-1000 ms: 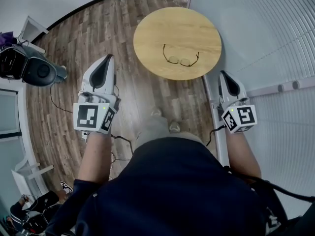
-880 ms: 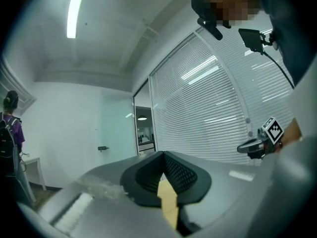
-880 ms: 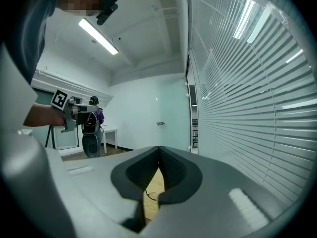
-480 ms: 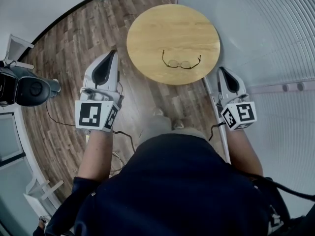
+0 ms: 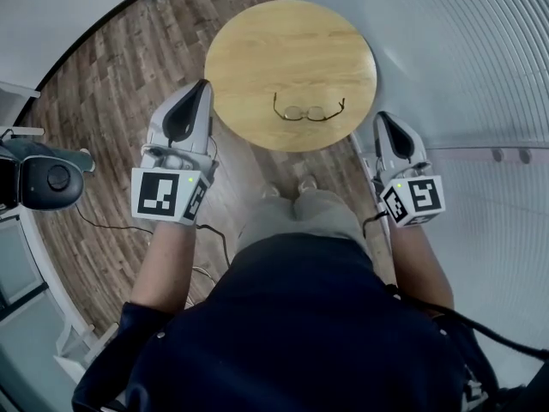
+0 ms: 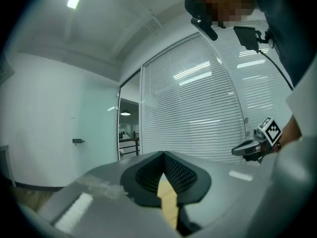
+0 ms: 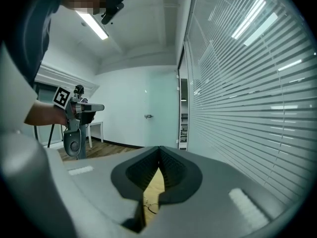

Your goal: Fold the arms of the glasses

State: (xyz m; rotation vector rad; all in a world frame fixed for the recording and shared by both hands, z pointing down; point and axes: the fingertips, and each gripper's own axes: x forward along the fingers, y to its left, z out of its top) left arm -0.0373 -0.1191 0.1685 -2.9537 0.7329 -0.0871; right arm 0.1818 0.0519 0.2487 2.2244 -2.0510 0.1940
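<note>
Glasses (image 5: 309,111) on worktop (image 5: 257,41), arms spread, untouched; left tongs (image 5: 202,86), right tongs (image 5: 383,118) pressed together, empty; both folds remaining.

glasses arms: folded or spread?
Spread. Both arms of the glasses stick out from the frame, away from the person, on the table.

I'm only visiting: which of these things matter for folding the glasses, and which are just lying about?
Part of the job:
- glasses, arms open
- round wooden table they lie on
- left tongs and right tongs, both shut and empty

Just lying about:
- grey machine on the floor
- slatted blinds
</note>
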